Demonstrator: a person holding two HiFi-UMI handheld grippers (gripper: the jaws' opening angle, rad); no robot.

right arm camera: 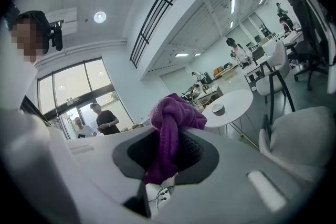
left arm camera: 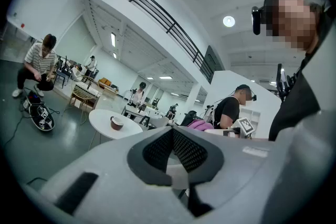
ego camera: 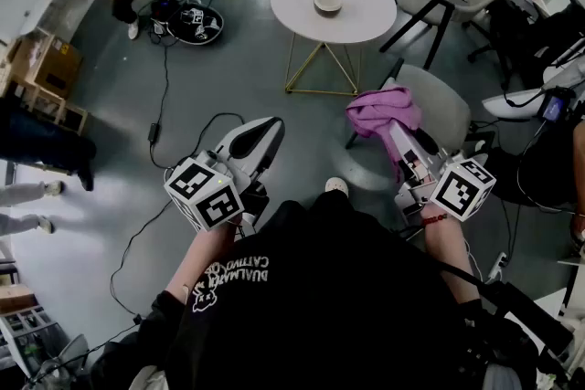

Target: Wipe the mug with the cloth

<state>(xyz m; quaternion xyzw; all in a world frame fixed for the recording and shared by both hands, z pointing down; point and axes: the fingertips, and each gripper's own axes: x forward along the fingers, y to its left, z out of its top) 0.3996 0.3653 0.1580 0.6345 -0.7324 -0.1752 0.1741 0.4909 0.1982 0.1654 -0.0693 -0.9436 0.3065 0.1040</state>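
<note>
Right gripper view alone showed purple cloth clamped upright in right tool; left tool closed, empty.

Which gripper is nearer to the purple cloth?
Right. The right gripper holds the cloth between its jaws; the left gripper, shut and empty, is off to its left.

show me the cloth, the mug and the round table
cloth [right arm camera: 167, 136], right gripper view, on its hanging fold
mug [ego camera: 327, 3], head view, on its middle
round table [ego camera: 366, 18], head view, on the bare top right of the mug
</note>
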